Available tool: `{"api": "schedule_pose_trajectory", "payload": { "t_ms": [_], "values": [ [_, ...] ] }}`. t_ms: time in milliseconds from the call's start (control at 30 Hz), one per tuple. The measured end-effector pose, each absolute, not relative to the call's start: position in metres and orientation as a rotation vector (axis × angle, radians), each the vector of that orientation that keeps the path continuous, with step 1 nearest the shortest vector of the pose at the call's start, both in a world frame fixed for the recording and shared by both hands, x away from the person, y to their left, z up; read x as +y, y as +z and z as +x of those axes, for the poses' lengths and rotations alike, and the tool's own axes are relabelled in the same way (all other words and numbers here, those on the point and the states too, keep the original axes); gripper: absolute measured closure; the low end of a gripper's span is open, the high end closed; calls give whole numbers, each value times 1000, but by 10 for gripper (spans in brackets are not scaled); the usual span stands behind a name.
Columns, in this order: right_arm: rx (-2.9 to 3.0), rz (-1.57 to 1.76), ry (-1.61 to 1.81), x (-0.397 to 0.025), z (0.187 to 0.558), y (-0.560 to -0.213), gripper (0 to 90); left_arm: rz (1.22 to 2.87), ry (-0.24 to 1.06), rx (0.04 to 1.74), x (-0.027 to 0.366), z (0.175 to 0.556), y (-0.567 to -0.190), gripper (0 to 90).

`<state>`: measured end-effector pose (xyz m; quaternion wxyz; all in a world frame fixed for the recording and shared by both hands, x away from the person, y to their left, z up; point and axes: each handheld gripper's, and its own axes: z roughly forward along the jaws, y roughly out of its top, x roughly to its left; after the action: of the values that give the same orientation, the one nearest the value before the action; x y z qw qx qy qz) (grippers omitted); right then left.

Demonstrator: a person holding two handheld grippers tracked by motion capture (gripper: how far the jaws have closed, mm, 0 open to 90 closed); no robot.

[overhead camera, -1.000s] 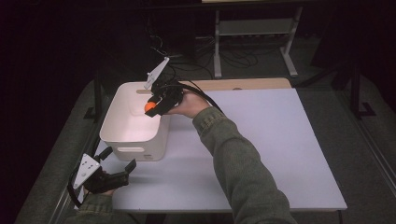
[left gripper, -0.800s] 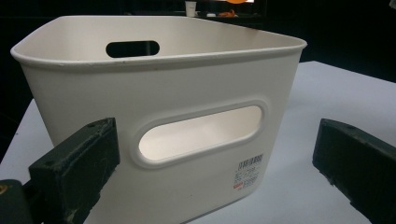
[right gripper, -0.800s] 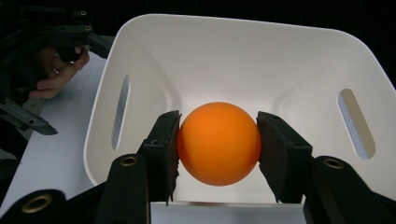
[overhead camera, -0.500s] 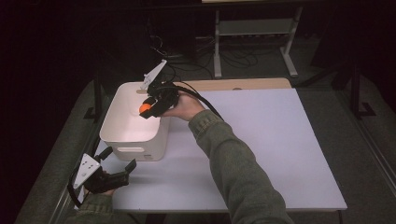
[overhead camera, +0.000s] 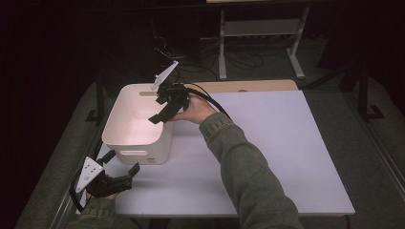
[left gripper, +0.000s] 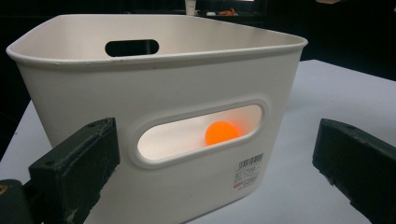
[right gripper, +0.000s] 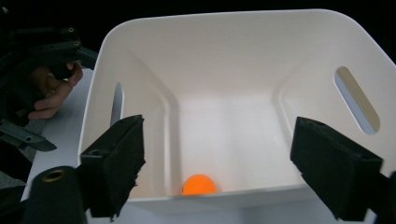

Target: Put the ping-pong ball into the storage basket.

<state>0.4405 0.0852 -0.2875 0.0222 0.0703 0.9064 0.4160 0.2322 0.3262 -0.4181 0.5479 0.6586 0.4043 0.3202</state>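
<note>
- The right gripper (overhead camera: 160,107) hung over the right rim of the white bin (overhead camera: 125,138), its jaws pointing down into the bin and standing wide apart with nothing between them.
- In the right gripper view, the orange ball (right gripper: 199,185) lay on the floor of the bin (right gripper: 243,60), close against the near wall and below the gap between the two black jaws, touched by neither.
- The left gripper (overhead camera: 120,168) sat low at the near-left corner of the white table (overhead camera: 286,157), just in front of the bin's near wall, jaws likewise spread and holding nothing.
- From the left gripper view, the ball (left gripper: 222,132) glowed through the oval handle slot in the bin's wall (left gripper: 187,88), resting inside on the bottom; a small barcode label (left gripper: 248,170) was stuck just below and to the right of the slot.
- The bin stood upright on the left part of the table, near its far edge.
- The person's sleeve (overhead camera: 248,176) stretched across the table from the bottom edge toward the bin.
</note>
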Motion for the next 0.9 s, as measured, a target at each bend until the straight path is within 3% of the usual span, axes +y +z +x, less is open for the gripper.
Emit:
{"api": "schedule_pose_trajectory", "payload": {
  "t_ms": [500,900],
  "values": [
    [2749,351,1268,50,444,-288,0,1573,761,956,325,233,-419,0],
    [2715,412,1290,22,443,-287,0,1576,757,956,324,234,-419,0]
  ]
}}
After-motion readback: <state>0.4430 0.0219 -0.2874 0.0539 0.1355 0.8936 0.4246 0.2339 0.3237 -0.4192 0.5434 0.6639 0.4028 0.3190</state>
